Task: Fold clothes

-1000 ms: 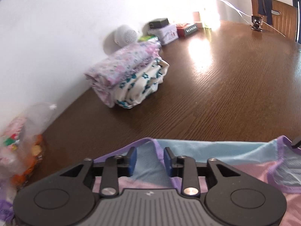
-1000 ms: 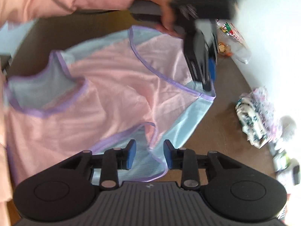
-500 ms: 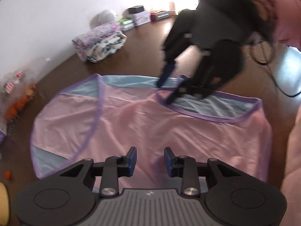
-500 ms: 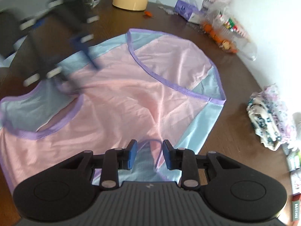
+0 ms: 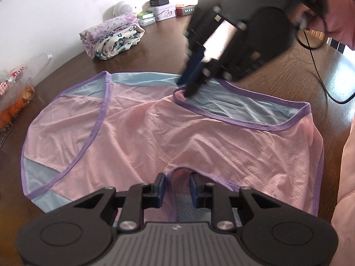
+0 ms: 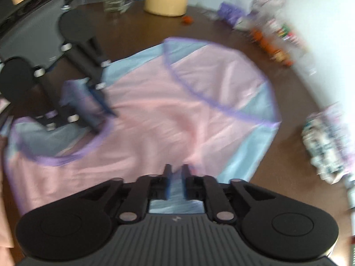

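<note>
Left gripper [image 5: 176,190]: the jaws have just been narrowing. A raised loop of purple-trimmed hem of the garment [image 5: 168,130] stands between them. Whether the pads press that fold cannot be told; a gap shows on each side, so treat the left jaws as not yet clamped.

Right gripper [image 6: 176,178]: the jaws have just been closing and now stand nearly together, with blue and pink cloth of the garment [image 6: 168,115] pinched between them at its edge. Judged: grasping the garment.

The two grippers sit on opposite edges of the garment. Seen from the left wrist, the right gripper [image 5: 193,82] meets the far edge, at the end of the purple-trimmed opening. Seen from the right wrist, the left gripper [image 6: 97,102] is at the far edge, though that picture is blurred.

Governing relation: the garment lies flat on the desk [image 5: 159,51], and its long axis runs crosswise to the line joining the two grippers. Each gripper is at its own near edge, so neither needs to reach. Judged: the next move requires the left jaws to finish clamping before any lift.

Beyond the garment, toward the wall, rests a stack of folded clothes [image 5: 113,35]. Behind that stack stand small boxes [image 5: 164,11]; their printing is too small to read. No brand or label on the garment is legible.
</note>
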The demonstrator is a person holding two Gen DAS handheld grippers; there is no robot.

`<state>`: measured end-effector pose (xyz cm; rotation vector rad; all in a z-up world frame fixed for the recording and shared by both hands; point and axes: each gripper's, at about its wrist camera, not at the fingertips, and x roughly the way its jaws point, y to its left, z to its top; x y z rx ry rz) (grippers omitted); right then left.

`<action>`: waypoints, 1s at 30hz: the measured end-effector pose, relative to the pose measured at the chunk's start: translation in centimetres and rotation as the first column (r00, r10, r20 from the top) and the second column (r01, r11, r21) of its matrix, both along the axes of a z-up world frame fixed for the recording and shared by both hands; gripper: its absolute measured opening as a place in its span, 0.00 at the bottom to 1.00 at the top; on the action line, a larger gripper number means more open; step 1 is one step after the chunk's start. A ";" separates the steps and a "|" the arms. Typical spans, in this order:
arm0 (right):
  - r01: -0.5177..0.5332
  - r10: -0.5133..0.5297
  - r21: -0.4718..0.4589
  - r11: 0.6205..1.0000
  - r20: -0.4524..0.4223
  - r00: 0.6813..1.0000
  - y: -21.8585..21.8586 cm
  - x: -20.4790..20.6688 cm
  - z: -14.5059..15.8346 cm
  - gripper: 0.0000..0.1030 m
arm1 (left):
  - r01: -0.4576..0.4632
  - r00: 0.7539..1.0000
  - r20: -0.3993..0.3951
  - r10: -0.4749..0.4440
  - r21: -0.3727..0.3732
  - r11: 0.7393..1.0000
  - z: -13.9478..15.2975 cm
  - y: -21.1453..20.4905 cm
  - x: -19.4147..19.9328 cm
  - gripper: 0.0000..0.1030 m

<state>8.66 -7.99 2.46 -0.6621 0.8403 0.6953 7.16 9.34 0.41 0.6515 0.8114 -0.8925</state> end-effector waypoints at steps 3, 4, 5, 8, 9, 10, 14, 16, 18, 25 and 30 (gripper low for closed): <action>-0.027 0.026 -0.057 0.998 -0.016 1.000 -0.4 1.1 -0.2 0.12 | 0.000 1.000 0.004 0.000 0.005 1.000 0.1 -0.1 0.0 0.21; -0.050 0.049 -0.079 0.996 -0.020 0.999 -0.3 1.3 -0.4 0.12 | -0.001 1.000 0.006 0.001 0.006 1.000 0.1 -0.1 0.0 0.21; -0.072 0.070 -0.091 0.993 -0.025 0.997 -0.2 1.5 -0.5 0.12 | -0.003 1.000 0.007 0.003 0.007 1.000 0.1 -0.1 0.1 0.21; -0.140 0.135 -0.094 0.986 -0.057 0.989 0.4 2.0 -0.9 0.21 | -0.010 1.000 0.011 0.010 0.009 1.000 0.1 -0.2 0.4 0.21; -0.160 0.154 -0.105 0.981 -0.059 0.986 0.7 2.1 -1.1 0.25 | -0.010 1.000 0.010 0.010 0.010 1.000 0.1 -0.3 0.5 0.21; -0.178 0.172 -0.121 0.977 -0.056 0.983 0.9 2.1 -1.3 0.25 | -0.008 1.000 0.008 0.008 0.012 1.000 0.1 -0.3 0.5 0.20; -0.230 0.217 -0.122 0.966 -0.106 0.970 1.3 2.0 -1.5 0.03 | 0.024 1.000 0.011 -0.025 0.028 0.999 0.1 -0.5 0.3 0.05; -0.250 0.235 -0.126 0.960 -0.123 0.964 1.2 1.7 -1.5 0.01 | 0.022 1.000 0.013 -0.022 0.030 0.999 0.1 -0.5 0.3 0.03; -0.270 0.253 -0.116 0.956 -0.139 0.957 1.1 1.1 -1.3 0.01 | 0.006 1.000 0.016 -0.007 0.031 0.999 0.1 -0.3 0.5 0.02; -0.332 0.315 -0.066 0.941 -0.189 0.930 0.8 -0.1 -1.1 0.01 | -0.015 1.000 0.005 0.015 0.036 0.999 0.5 1.0 -0.2 0.02; -0.308 0.295 -0.037 0.951 -0.194 0.936 0.1 0.2 -1.2 0.06 | -0.012 1.000 -0.005 0.012 0.040 0.999 0.5 1.6 -0.9 0.02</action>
